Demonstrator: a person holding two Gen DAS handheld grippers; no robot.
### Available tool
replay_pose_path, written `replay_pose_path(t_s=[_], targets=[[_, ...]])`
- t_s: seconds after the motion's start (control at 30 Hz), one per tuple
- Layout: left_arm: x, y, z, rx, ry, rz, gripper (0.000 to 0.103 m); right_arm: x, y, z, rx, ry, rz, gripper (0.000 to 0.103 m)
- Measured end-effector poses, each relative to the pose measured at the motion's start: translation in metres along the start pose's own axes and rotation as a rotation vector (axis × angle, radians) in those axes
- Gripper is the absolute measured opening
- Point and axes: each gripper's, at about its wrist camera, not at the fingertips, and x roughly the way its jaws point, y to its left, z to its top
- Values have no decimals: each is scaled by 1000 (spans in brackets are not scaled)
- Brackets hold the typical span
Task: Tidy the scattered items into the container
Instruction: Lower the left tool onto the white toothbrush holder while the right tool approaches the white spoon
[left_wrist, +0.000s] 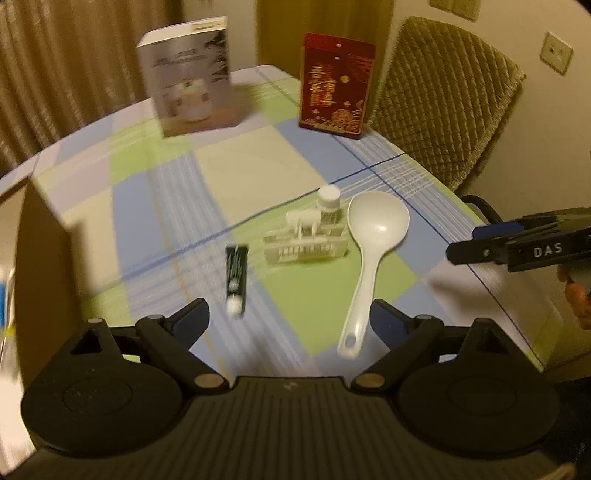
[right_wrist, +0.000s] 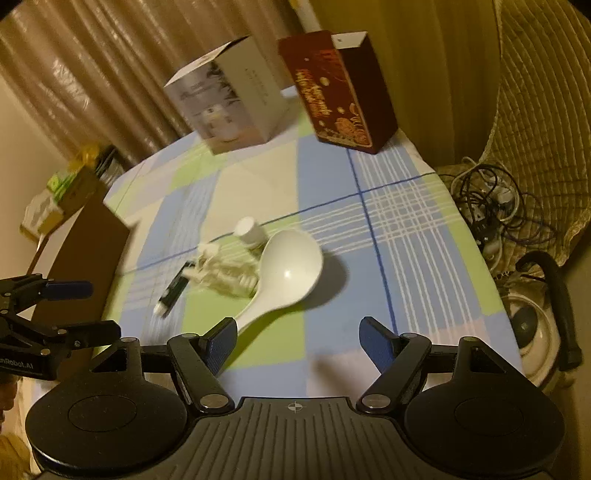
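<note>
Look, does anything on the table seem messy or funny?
Yes: a white plastic spoon, a dark tube with a white cap and a small white-lidded bottle lie scattered around a white model mid-table. Nothing looks spilled or broken.

Across the bottom of the left wrist view the left gripper (left_wrist: 291, 314) is matte black: a ribbed central housing, a round disc at each lower corner, and angled link arms with silver pivot pins. Its fingers (left_wrist: 192, 319) carry dark blue pads. The right gripper (right_wrist: 297, 334) has the same build, with ribbed blue pads on its fingers (right_wrist: 221, 341) and a small crosshair mark on the housing. At the right edge of the left view, its side bears white letters "DAS".
</note>
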Motion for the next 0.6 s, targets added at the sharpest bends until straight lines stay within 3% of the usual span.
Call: replay_pose_path(t_s=[0.07,0.23,0.27,0.33,0.5,0.57,0.6], targets=[[12,-2,10,35,5,-4,91,10,-6,5,12,8,5,56],[38,-2,27,83,22,-22,91,31,-18,16,86,4,21,55],[41,-1,29,84,26,-25,91,34,-20,18,92,4,17,52],[48,1,31,83,37,-31,91,42,-22,22,106,13,23,35],[61,8,35,84,65,-32,91,58,-30,26,126,21,38,31],[66,9,36,92,71,-33,91,62,-32,27,114,40,47,8],[67,9,36,98,74,-33,90,64,-34,28,113,53,57,8]])
